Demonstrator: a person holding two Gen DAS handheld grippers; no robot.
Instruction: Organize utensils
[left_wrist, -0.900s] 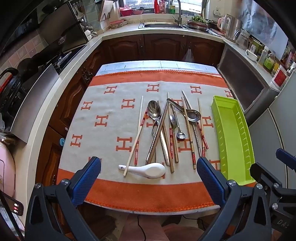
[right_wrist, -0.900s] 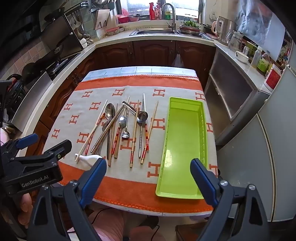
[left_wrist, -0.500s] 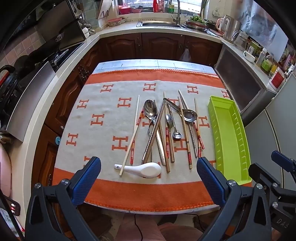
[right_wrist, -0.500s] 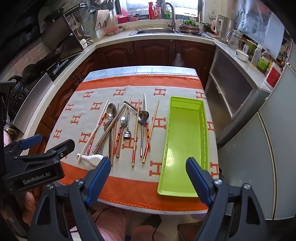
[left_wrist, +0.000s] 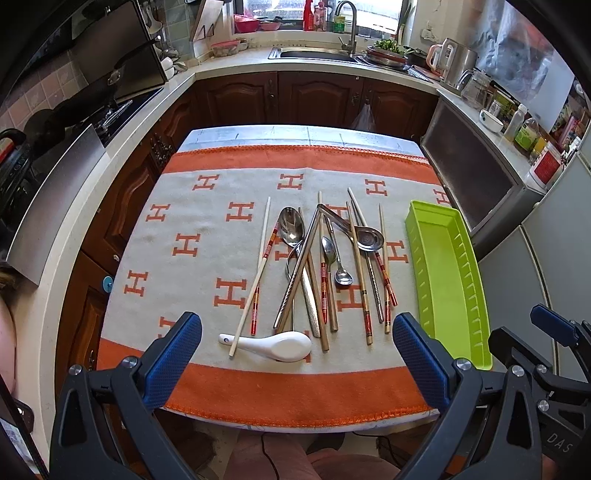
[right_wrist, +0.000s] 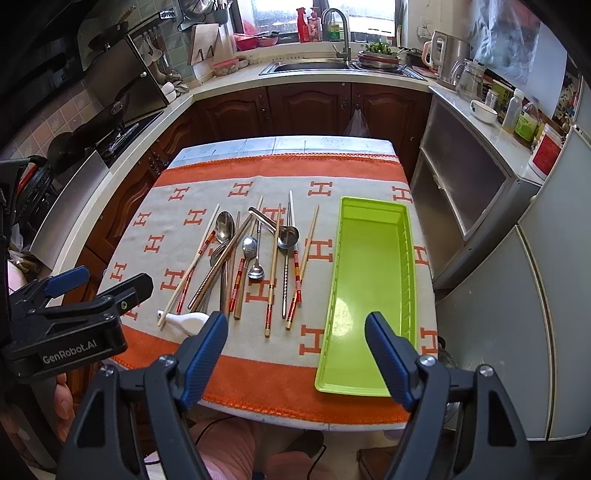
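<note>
A: How should the step in hand be done well?

B: Nothing has been picked up yet, so a first pick is judged to be the step. The green tray (right_wrist: 373, 273) lies empty along the right side of the patterned cloth (left_wrist: 207, 221), and the heap of utensils (left_wrist: 321, 266) is spread just left of it, apart from its wall. An outlying piece is best taken first. The heap is crossed over itself, with the steel chopsticks (left_wrist: 299, 266) laid across spoon handles, so anything pulled from the middle would likely drag its neighbours.

A: And the tools?

B: Both are seen with jaws spread wide and nothing between them. The left gripper (left_wrist: 295, 350) is held over the near edge of the cloth, above the white ceramic spoon (left_wrist: 277, 345). The right gripper (right_wrist: 295, 350) is held over the tray's near end.

A: What is shown in one view and not in the other?

B: In the right wrist view the tray's whole floor is laid bare and seen to be empty; in the left it is foreshortened. The ceramic spoon is seen whole only in the left view; in the right its bowl is hidden by a finger (right_wrist: 203, 354). The bamboo chopstick (left_wrist: 251, 273) resting on its handle is plainer from the left.
</note>
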